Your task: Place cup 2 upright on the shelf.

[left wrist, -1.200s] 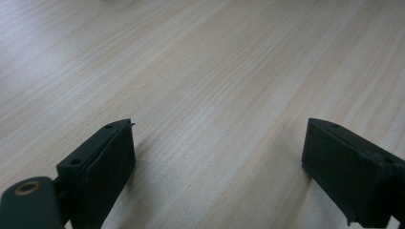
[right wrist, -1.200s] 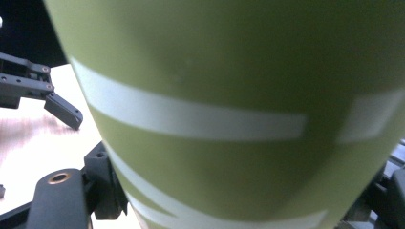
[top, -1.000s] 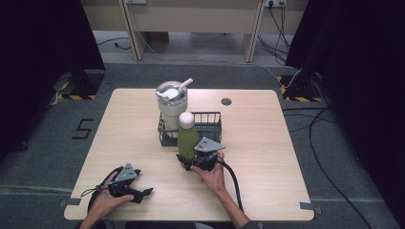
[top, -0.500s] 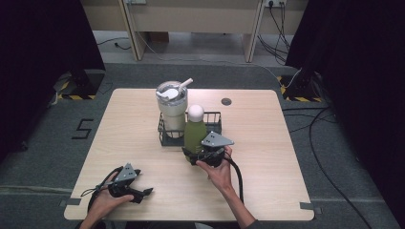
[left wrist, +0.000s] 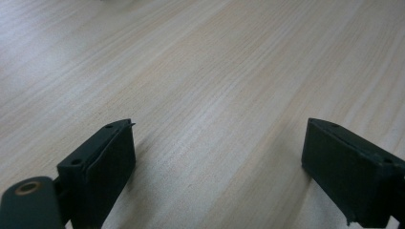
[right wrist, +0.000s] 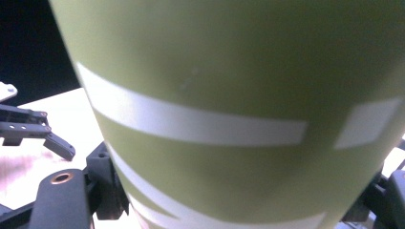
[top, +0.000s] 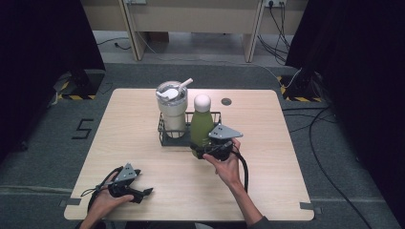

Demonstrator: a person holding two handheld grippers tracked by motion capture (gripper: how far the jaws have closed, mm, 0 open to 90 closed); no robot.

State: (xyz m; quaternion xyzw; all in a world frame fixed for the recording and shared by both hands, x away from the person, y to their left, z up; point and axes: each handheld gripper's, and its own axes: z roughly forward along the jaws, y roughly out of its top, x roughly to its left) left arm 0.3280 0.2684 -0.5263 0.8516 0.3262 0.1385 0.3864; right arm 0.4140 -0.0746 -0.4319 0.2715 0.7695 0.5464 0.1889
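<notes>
— Why do you hold the green bottle (top: 201,128) so low on its body?

— I have my right tool (top: 213,149) clenched on it near the base, so the tall body and the white cap (top: 202,101) stand free above my hand. In the right gripper view the green wall with its white stripes (right wrist: 191,125) sits between the jaws, pressed on both sides. A low grip, I judge, lets me keep it upright and watch the top as it goes.

— And where is the bottle at this moment?

— At the near right corner of the black wire rack (top: 165,136), beside the pale tumbler (top: 172,110) that already stands in the rack's left half. Whether its bottom is over the rim or just in front of it, I cannot tell from above. My guess is that the free right half is meant for it.

— What about your other hand?

— My left tool (top: 131,187) rests on the bench (top: 267,124) near the front left corner, well apart from the rack. Its jaws stand wide, released, with bare wood between them. I keep it there so it is out of the bottle's way.
</notes>
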